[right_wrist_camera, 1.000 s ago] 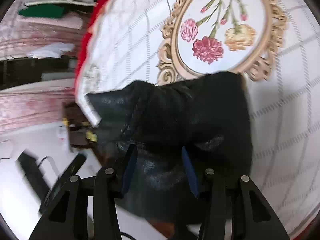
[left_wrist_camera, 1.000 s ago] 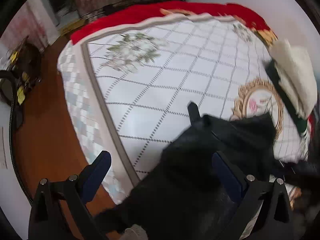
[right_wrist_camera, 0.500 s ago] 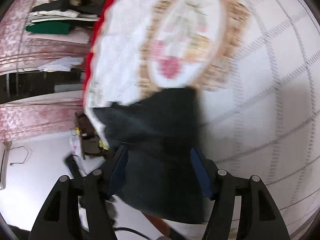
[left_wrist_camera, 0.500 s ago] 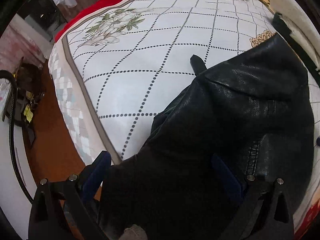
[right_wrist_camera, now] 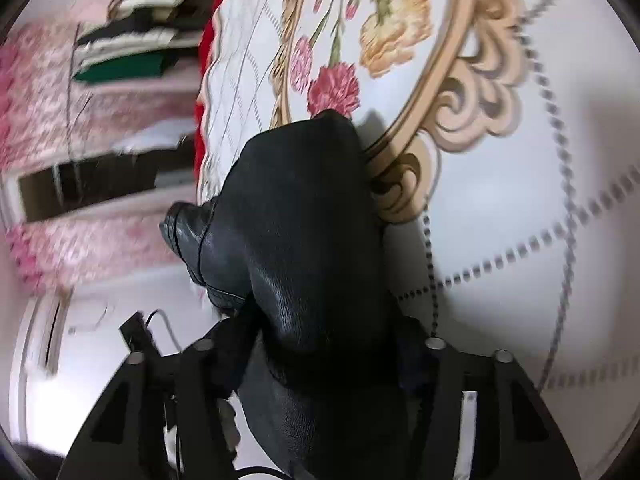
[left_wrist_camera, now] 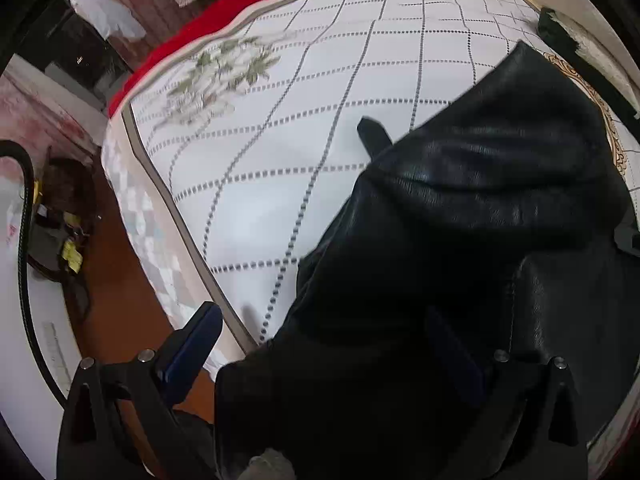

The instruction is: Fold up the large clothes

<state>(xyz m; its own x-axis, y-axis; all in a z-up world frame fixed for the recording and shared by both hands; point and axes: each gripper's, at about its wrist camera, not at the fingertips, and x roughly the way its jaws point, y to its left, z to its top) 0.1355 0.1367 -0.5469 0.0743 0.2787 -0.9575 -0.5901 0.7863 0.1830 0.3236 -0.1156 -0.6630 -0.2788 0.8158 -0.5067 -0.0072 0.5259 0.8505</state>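
Between the fingers of the left gripper (left_wrist_camera: 324, 340), a black leather jacket (left_wrist_camera: 460, 248) is spreading across the near corner of the bed (left_wrist_camera: 280, 128), its bulk bunching ahead of the right finger and draping over the bed's edge below. The left gripper's fingers (left_wrist_camera: 192, 344) are standing wide apart; the right one is showing only dimly against the dark leather, and whether either is touching the garment cannot be told. Ahead of the fingers, the white bedspread with its dotted diamond lines is stretching away to a red border, and to the left of the left finger the wooden floor (left_wrist_camera: 120, 304) is showing.

In the right wrist view, the right gripper (right_wrist_camera: 320, 344) is clamping a fold of the leather jacket (right_wrist_camera: 304, 232), the fingers being buried in the leather. Beyond the fingertips the fold is lying on the bedspread, reaching the gold oval frame with printed carnations (right_wrist_camera: 336, 84).
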